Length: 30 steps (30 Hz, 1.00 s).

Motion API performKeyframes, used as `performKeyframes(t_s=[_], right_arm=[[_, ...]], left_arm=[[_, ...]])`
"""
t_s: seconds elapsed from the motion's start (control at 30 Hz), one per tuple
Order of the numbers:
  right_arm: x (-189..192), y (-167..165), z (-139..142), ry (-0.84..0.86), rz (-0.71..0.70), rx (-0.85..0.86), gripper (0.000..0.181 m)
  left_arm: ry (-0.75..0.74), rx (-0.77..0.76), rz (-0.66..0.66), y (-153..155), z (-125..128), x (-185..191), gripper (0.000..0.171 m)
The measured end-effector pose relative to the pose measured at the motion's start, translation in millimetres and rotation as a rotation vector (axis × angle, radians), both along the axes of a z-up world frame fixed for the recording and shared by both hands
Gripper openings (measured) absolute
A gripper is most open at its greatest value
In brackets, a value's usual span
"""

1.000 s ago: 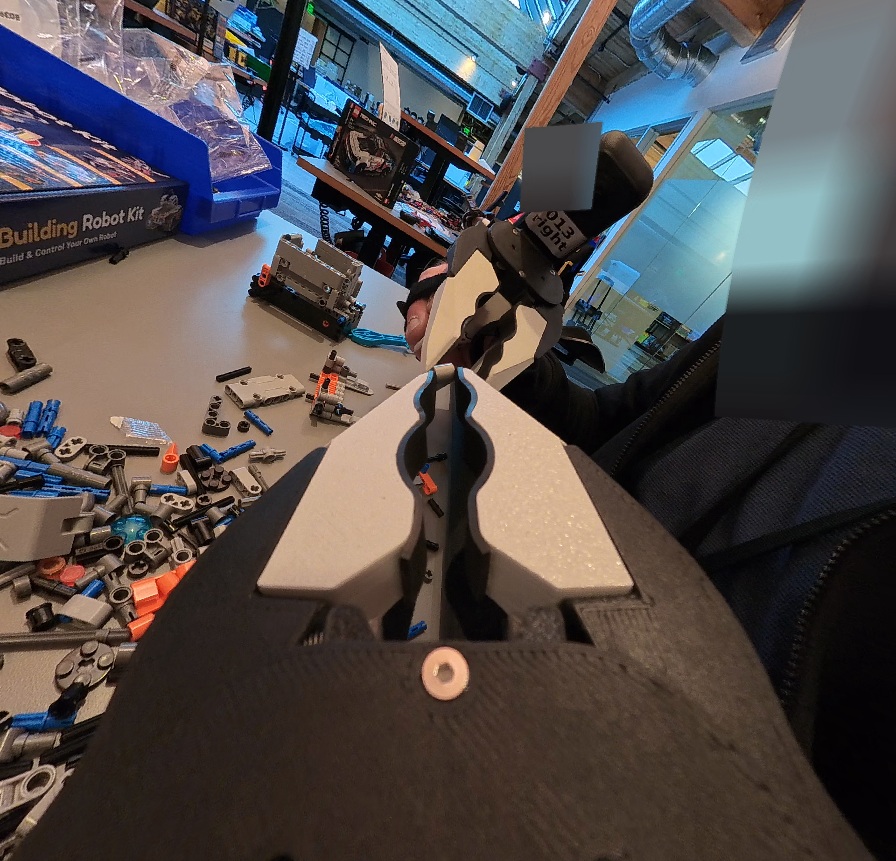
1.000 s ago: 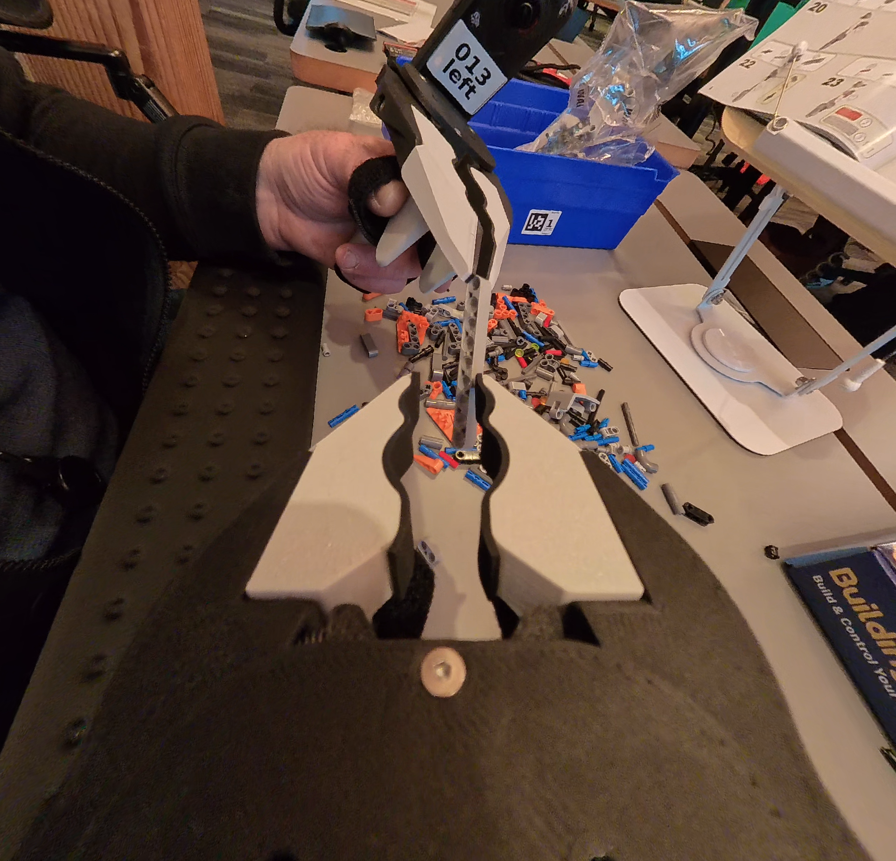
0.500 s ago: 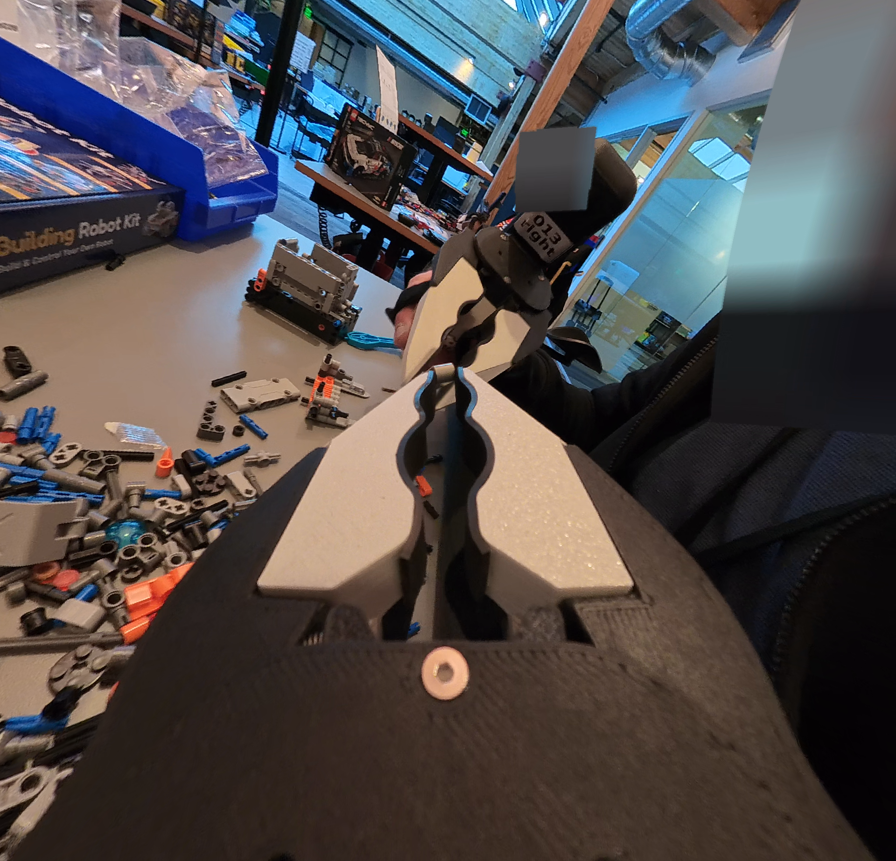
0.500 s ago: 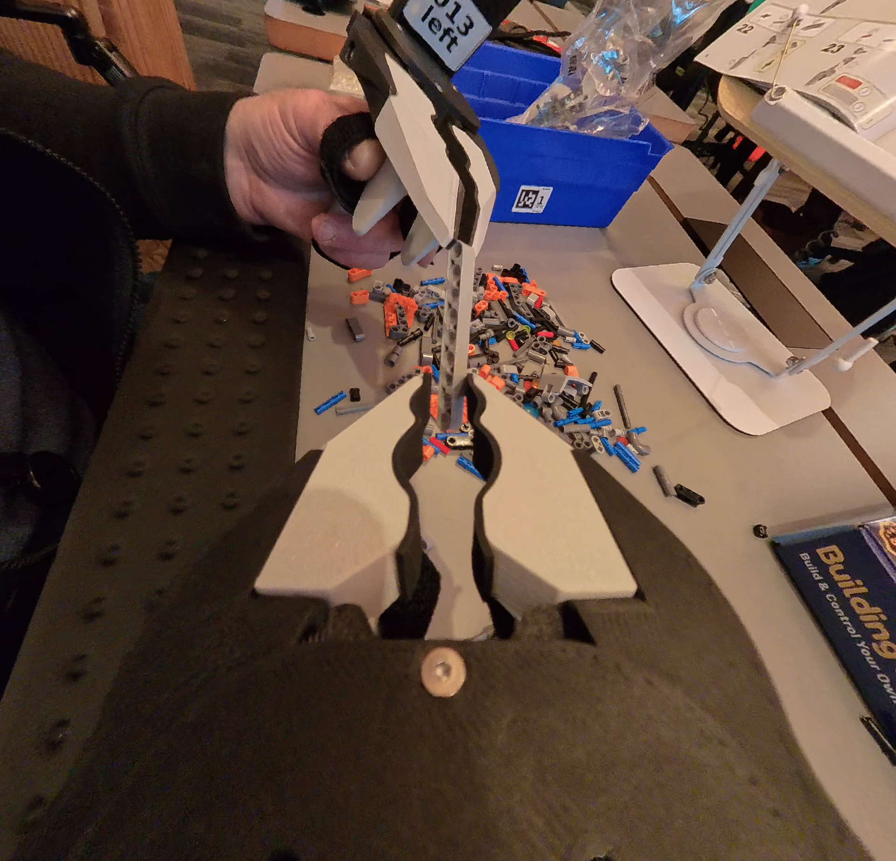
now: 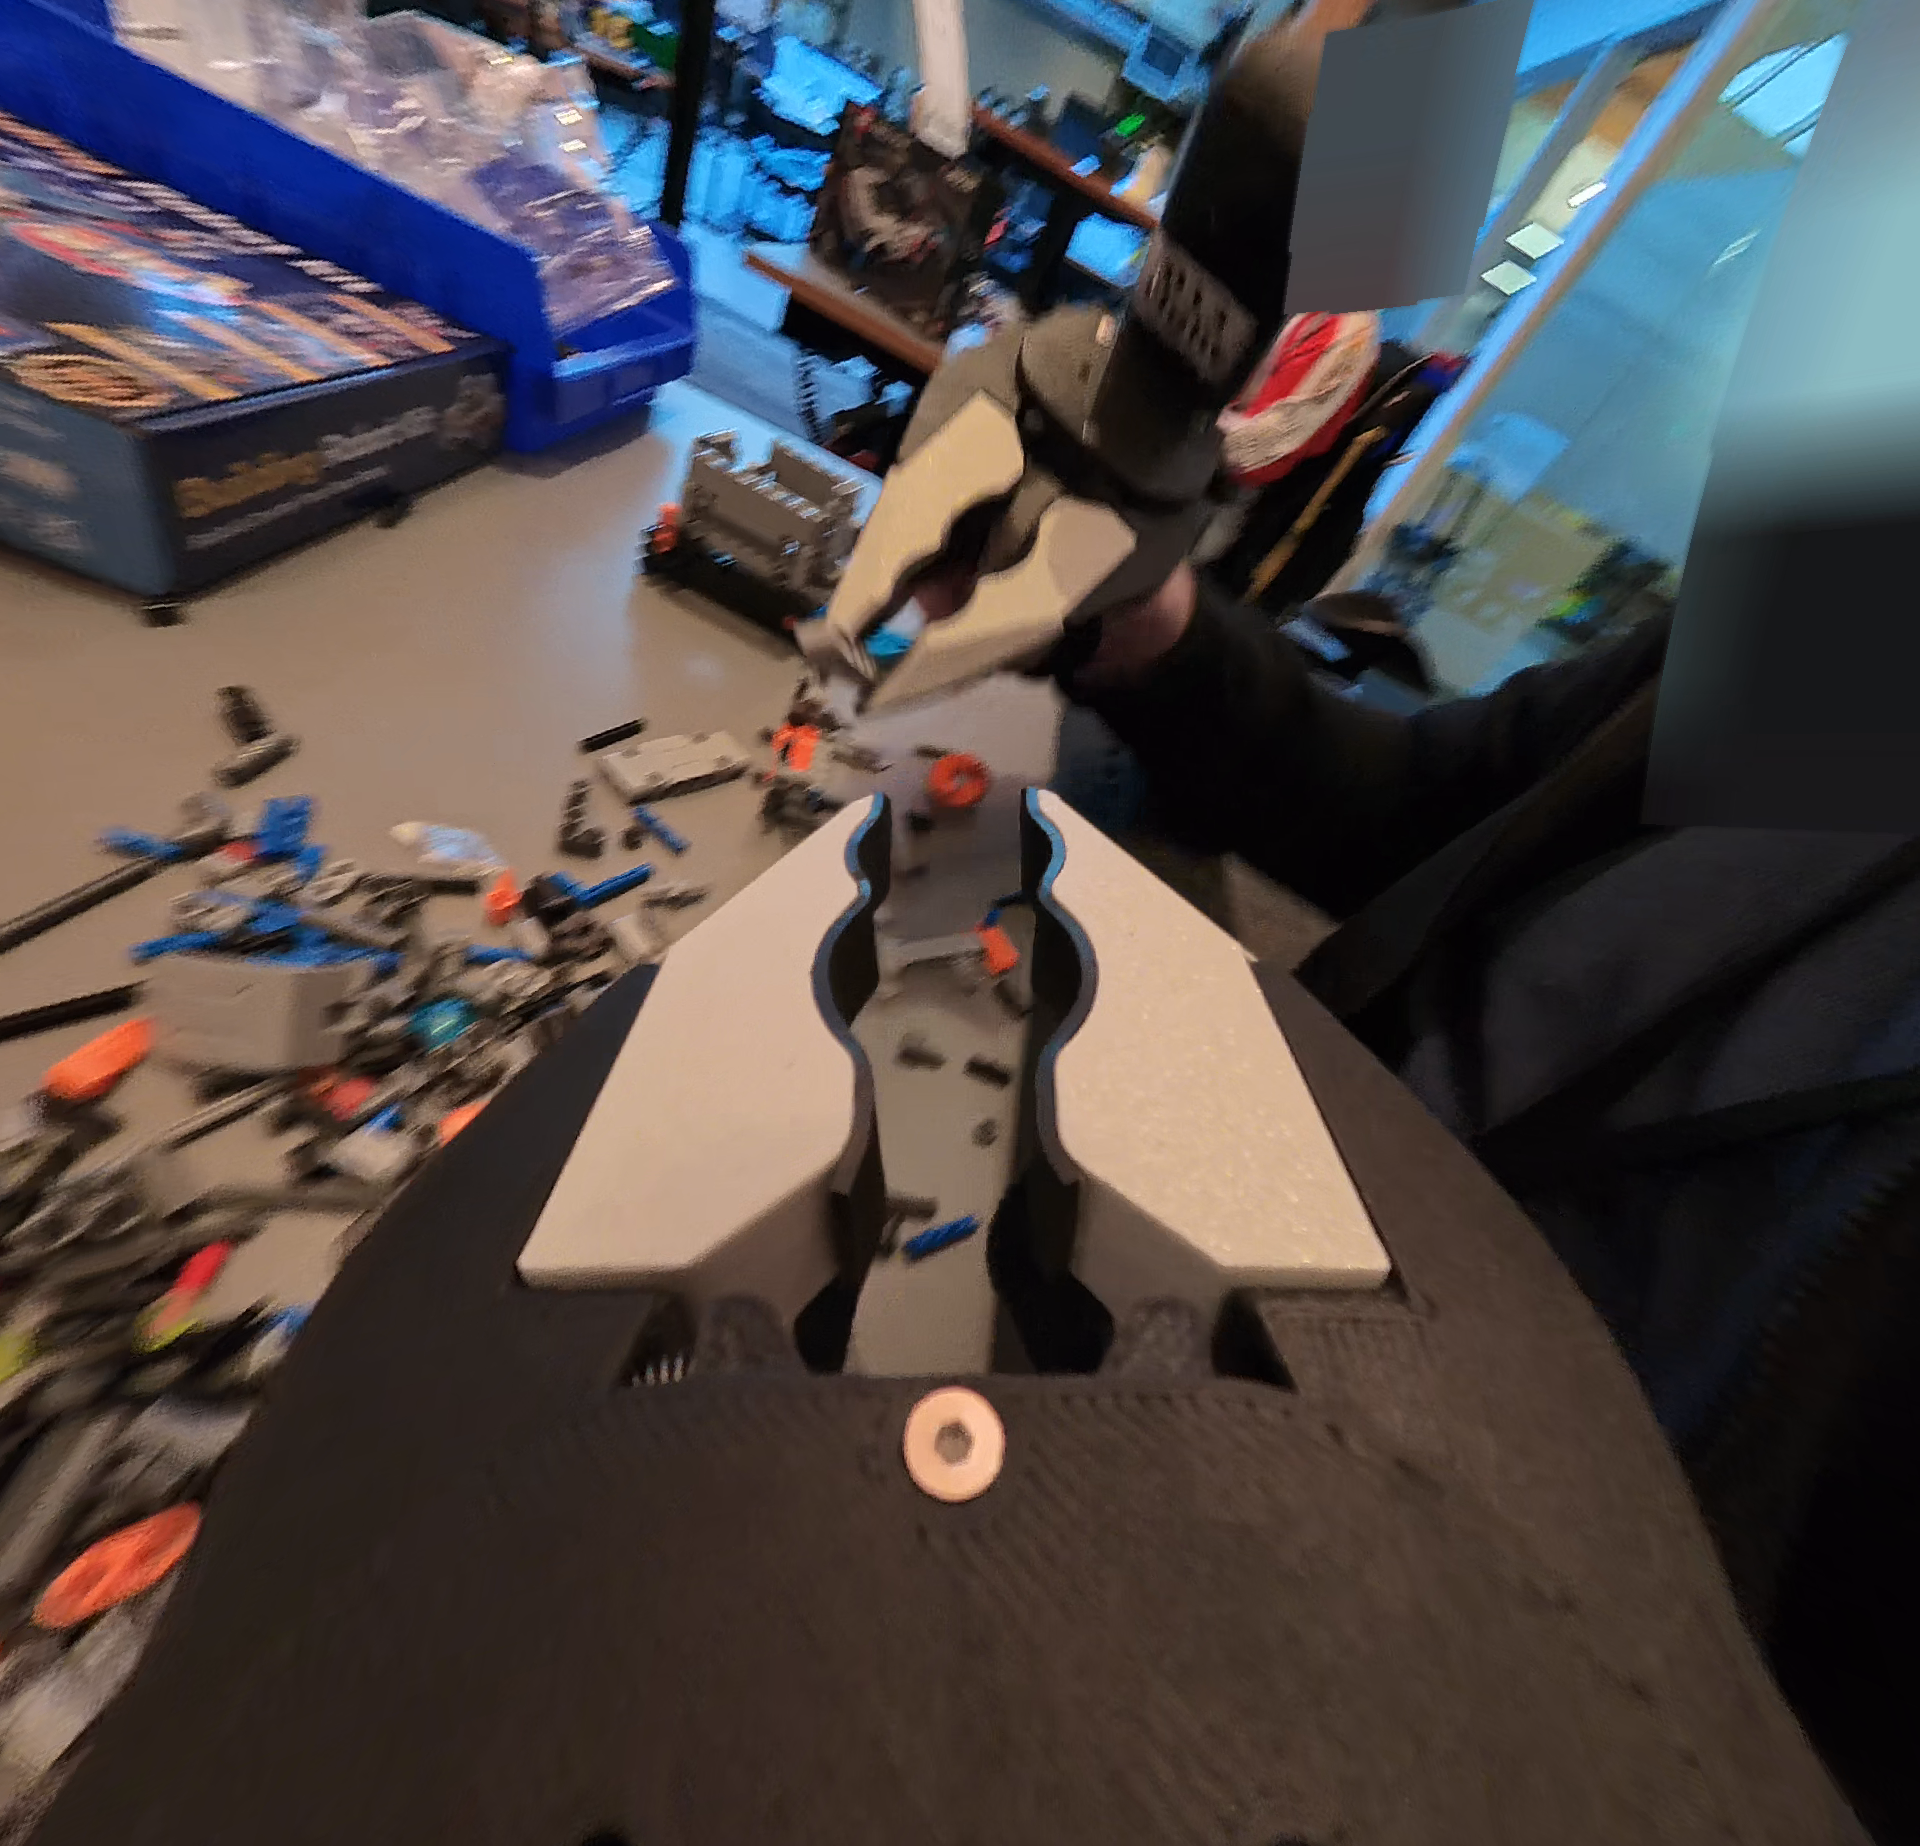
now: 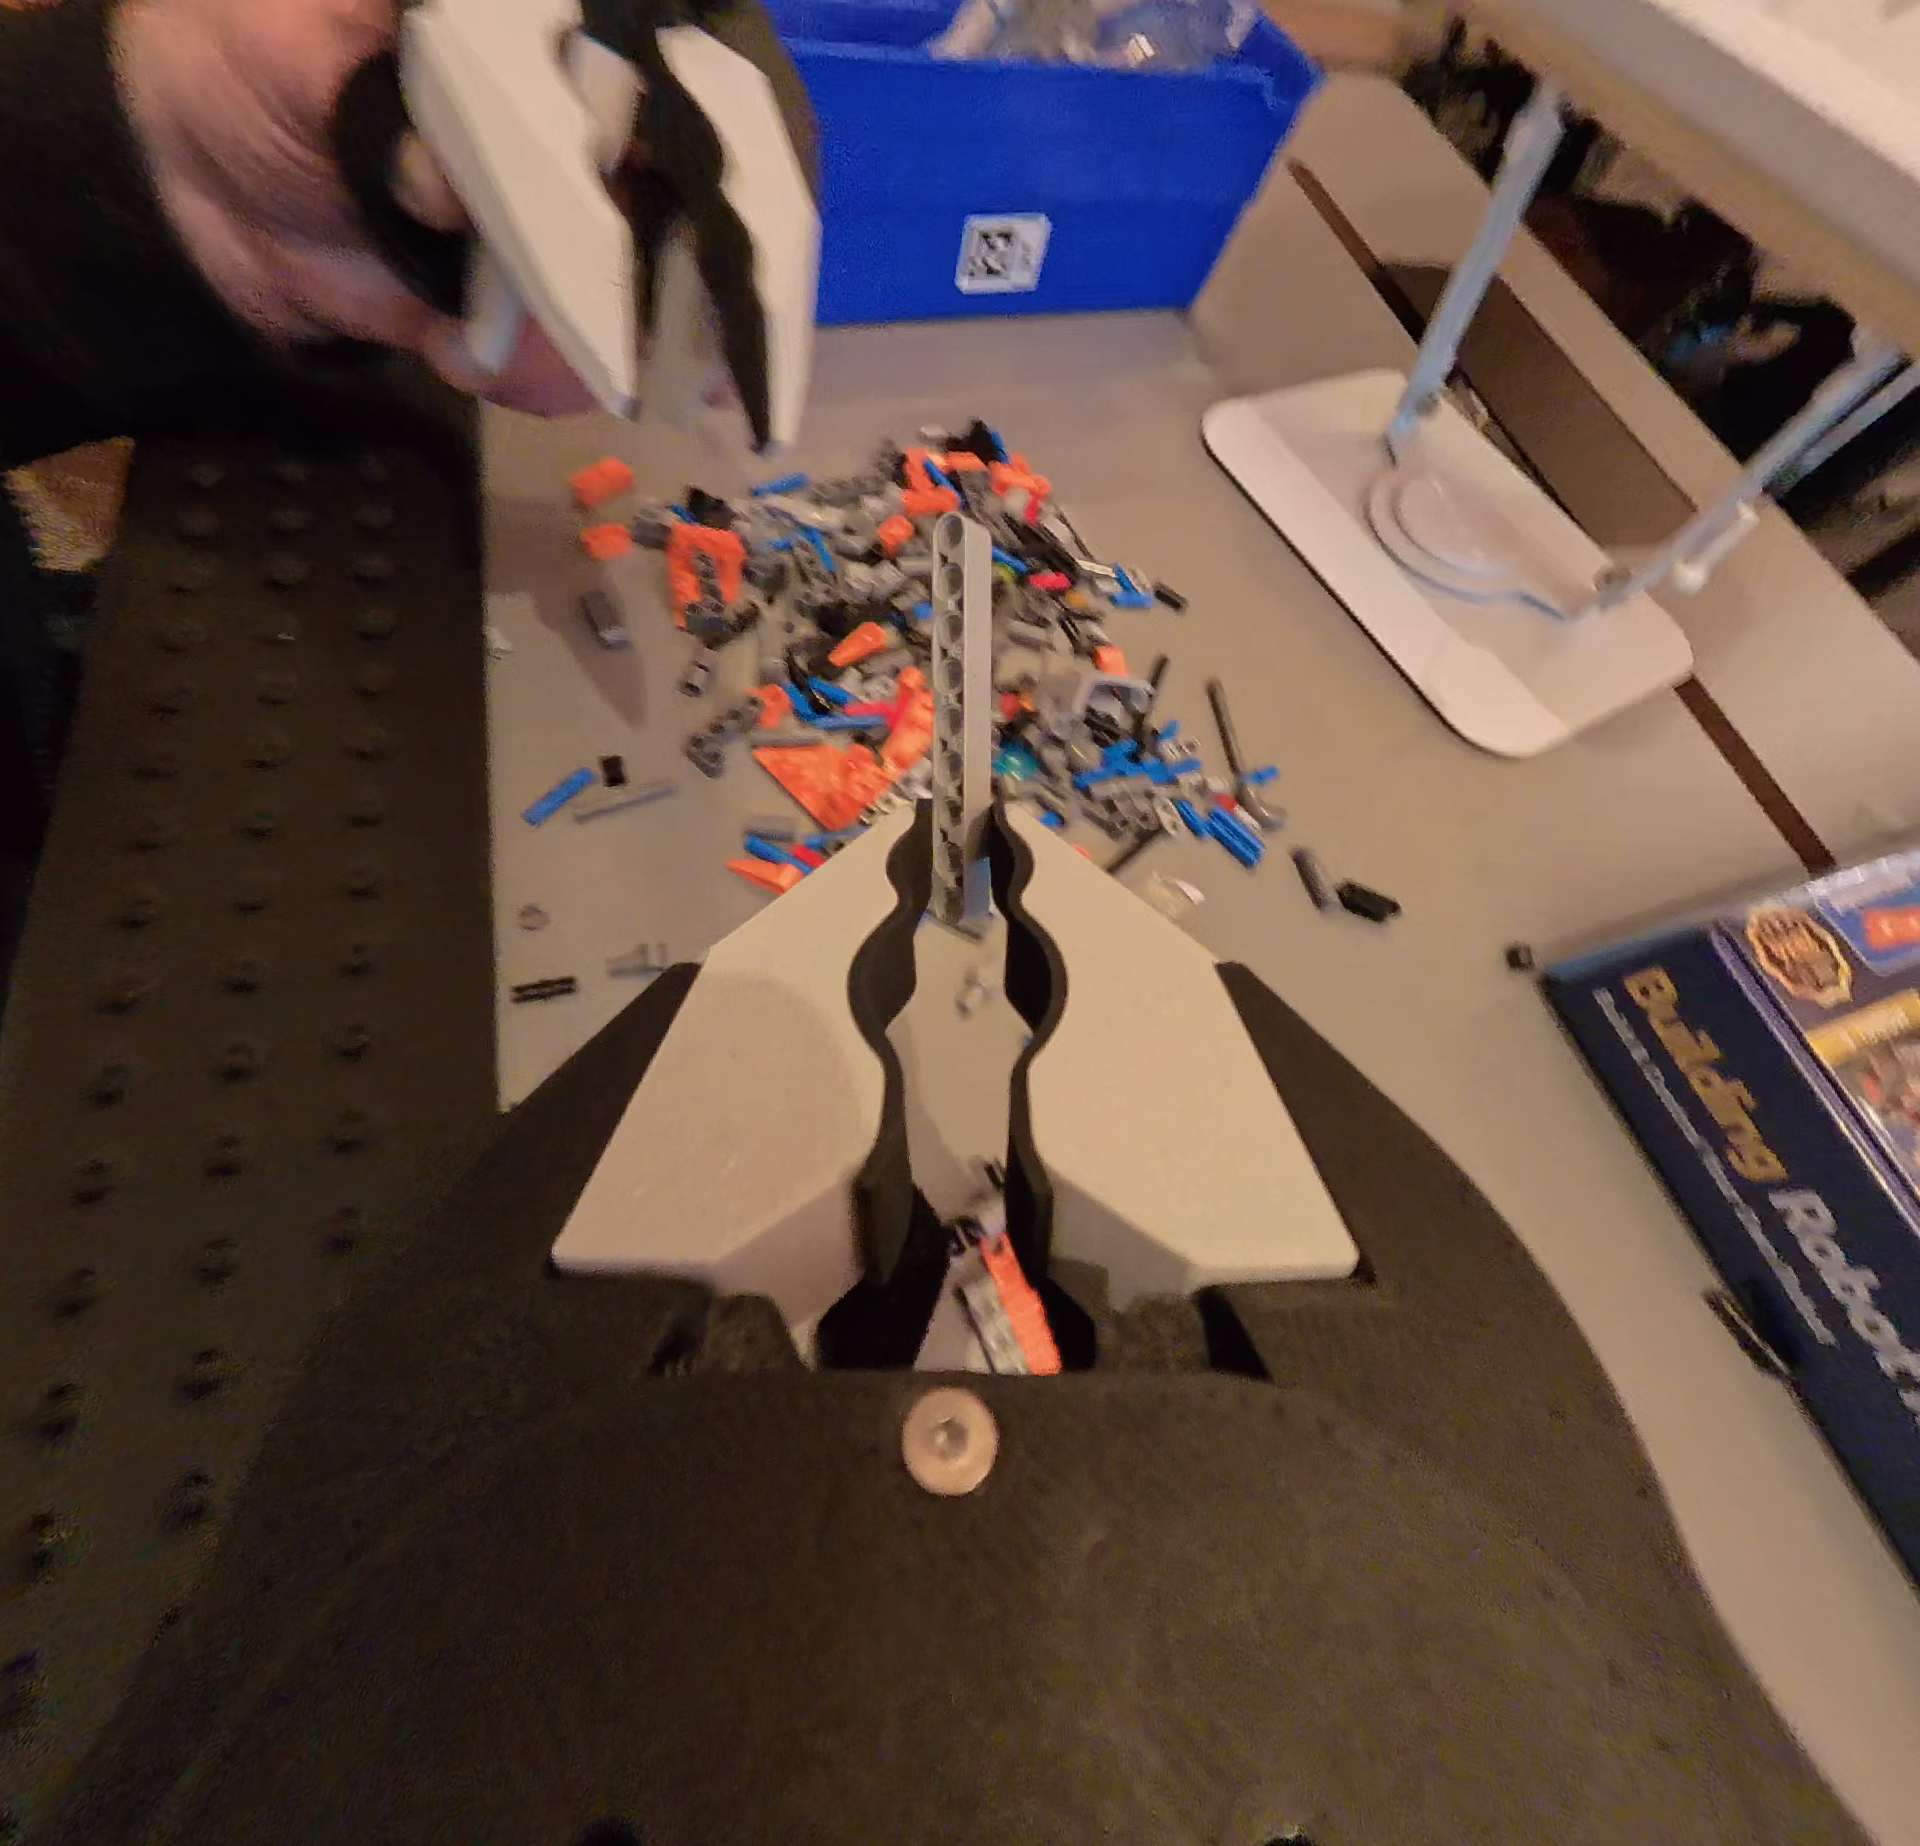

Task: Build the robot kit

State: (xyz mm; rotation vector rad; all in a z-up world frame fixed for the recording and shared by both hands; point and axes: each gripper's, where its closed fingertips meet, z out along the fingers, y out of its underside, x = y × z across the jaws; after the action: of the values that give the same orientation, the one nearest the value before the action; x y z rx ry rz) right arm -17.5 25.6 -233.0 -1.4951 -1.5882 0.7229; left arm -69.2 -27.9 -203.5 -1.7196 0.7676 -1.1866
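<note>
Left hand-held gripper [image 6: 696,414] has released the grey beam [image 6: 958,695].

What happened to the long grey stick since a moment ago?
The left gripper let go of the grey beam and opened, pulling up and away. The right gripper now holds the beam alone, pinched at its lower end. In the left wrist view the right gripper has swung down toward the table. The pile of pieces and blue bin stayed put.
</note>
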Motion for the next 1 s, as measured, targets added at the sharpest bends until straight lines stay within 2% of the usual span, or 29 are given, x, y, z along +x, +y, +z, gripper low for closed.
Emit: performKeyframes(t_s=[0.17, 0.27, 0.37, 0.63, 0.77, 1.0], right_arm=[[17, 63, -34, -0.212, -0.164, -0.103, 0.008], [25, 90, -64, -0.352, -0.218, -0.172, 0.008], [26, 102, -84, -0.42, -0.234, -0.252, 0.008], [27, 109, -103, -0.513, -0.27, -0.3, 0.011], [29, 114, -92, -0.476, -0.297, -0.262, 0.019], [46, 111, -30, -0.284, -0.307, -0.169, 0.018]], left_arm=[[0.146, 0.033, 0.105, 6, -18, -28, 0.022], [0.159, 0.035, 0.135, 7, -22, -38, 0.021], [0.158, 0.044, 0.169, 10, -22, -46, 0.019], [0.186, 0.04, 0.196, 14, -29, -55, 0.018], [0.204, 0.038, 0.203, 16, -32, -56, 0.018], [0.205, 0.043, 0.22, 16, -31, -59, 0.018]])
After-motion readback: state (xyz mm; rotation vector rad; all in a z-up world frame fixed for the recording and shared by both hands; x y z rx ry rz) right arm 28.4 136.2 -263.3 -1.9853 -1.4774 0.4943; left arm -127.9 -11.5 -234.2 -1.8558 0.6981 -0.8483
